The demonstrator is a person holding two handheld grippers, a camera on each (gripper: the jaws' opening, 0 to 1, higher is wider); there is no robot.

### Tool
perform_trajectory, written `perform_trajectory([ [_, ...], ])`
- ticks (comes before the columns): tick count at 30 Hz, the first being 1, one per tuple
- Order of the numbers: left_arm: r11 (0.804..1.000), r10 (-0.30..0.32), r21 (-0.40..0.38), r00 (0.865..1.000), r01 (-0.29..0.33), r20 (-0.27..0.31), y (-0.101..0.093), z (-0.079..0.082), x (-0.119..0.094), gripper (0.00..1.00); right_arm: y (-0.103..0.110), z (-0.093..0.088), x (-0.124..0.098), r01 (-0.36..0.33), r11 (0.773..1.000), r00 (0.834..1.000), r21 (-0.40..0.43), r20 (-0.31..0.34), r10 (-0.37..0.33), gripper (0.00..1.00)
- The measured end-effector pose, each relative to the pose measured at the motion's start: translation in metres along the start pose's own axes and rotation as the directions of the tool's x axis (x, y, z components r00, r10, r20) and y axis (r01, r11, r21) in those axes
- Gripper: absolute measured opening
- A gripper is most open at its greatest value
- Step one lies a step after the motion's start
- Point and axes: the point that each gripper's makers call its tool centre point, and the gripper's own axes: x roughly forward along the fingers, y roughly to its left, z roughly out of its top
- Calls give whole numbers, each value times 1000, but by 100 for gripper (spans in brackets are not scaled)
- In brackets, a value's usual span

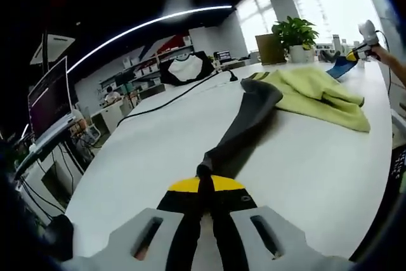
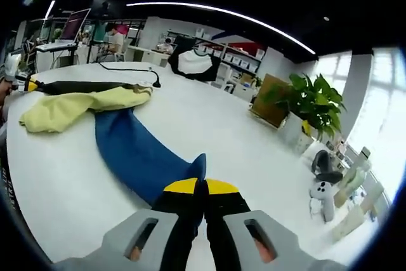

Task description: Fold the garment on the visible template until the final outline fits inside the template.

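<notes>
While the garment [image 1: 317, 93] lies spread across the white table [image 1: 158, 157], each gripper has one of its ends pinched. In the left gripper view, the left gripper [image 1: 205, 185] has its yellow-tipped jaws pressed together on the tip of the dark grey sleeve [image 1: 244, 125], which stretches away from the jaws toward the yellow-green body of the garment, bunched on the table beyond it. Past that yellow-green heap, at the far edge of the table, the right gripper [image 1: 351, 56] shows small, held by a person's hand [image 1: 384, 55], with a strip of blue fabric under it.

In the right gripper view, the right gripper [image 2: 204, 187] has its jaws closed on the end of the blue sleeve [image 2: 136, 150], no gap visible between the tips. The blue sleeve runs from the jaws back to the yellow-green body [image 2: 76, 107], and the dark grey sleeve [image 2: 82, 86] lies along the far side of that body (its end reaches the left gripper [image 2: 28, 84] at the table's edge). A black cable [image 2: 136, 70] lies on the table beyond the garment, and a potted plant [image 2: 311, 103] stands at the table's far side.
</notes>
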Motion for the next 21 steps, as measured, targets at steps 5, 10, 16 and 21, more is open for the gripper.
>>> perform_trajectory([
  [5, 1000, -3, -4, 1000, 3, 3, 0, 0, 0, 3, -9, -4, 6, 17, 1000, 1000, -24, -4, -17, 0],
  [10, 1000, -4, -8, 1000, 5, 5, 1, 0, 0, 3, -17, -8, 12, 28, 1000, 1000, -5, -8, -28, 0],
  [16, 1000, 5, -22, 1000, -5, 13, 4, -1, 0, 3, -19, -15, 24, 27, 997, 998, -69, -49, -30, 0],
  [21, 1000, 6, -19, 1000, -6, 15, 5, -1, 0, 3, -30, -17, 35, 44, 996, 997, -78, -62, -48, 0],
])
